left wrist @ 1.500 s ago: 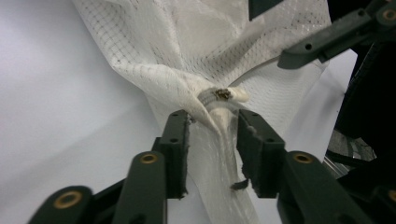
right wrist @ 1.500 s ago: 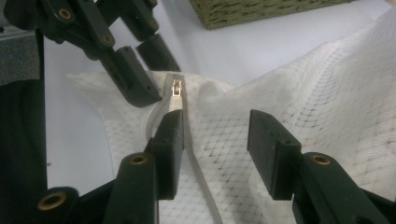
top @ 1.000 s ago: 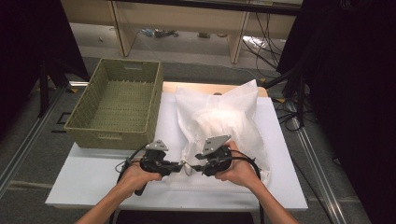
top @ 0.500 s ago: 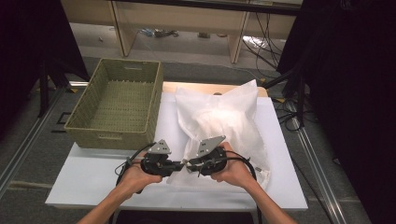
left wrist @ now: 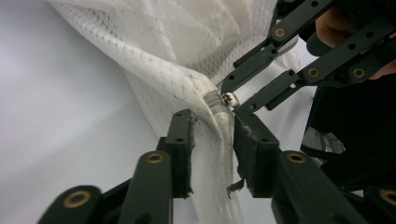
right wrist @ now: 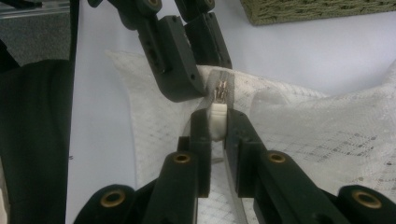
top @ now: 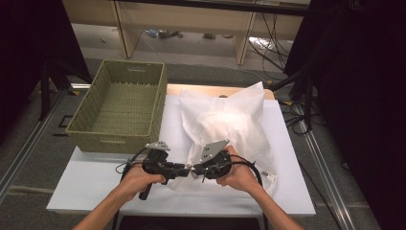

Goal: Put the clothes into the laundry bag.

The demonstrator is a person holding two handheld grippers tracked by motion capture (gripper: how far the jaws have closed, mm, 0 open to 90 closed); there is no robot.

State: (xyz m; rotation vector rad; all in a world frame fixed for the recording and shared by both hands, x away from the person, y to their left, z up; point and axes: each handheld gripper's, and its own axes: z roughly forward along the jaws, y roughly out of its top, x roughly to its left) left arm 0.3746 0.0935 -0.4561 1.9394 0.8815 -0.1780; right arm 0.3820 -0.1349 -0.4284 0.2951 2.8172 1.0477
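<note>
A white mesh laundry bag (top: pixel 230 124) lies on the white table (top: pixel 95 187), its zipper end at the near edge. My right gripper (right wrist: pixel 215 126) is shut on the white zipper pull (right wrist: pixel 217 116); its jaws have just been closing. My left gripper (left wrist: pixel 212 144) has just been opening. The bag's zipper strip (left wrist: pixel 219 123) runs between its jaws with a gap at the pads. In the high view the left gripper (top: pixel 184 168) and the right gripper (top: pixel 196 169) meet tip to tip at the bag's near left corner. The metal slider (left wrist: pixel 229 99) sits at the right gripper's tips.
A woven green basket (top: pixel 115 139) with nothing in it stands at the table's back left, beyond the left hand. Dark fabric (right wrist: pixel 32 140) hangs at the near table edge. Cables trail from both grippers over the table's front.
The two grippers' tips have drawn together at the bag's near edge, closing the small gap seen a second ago. The hands have barely shifted otherwise.
</note>
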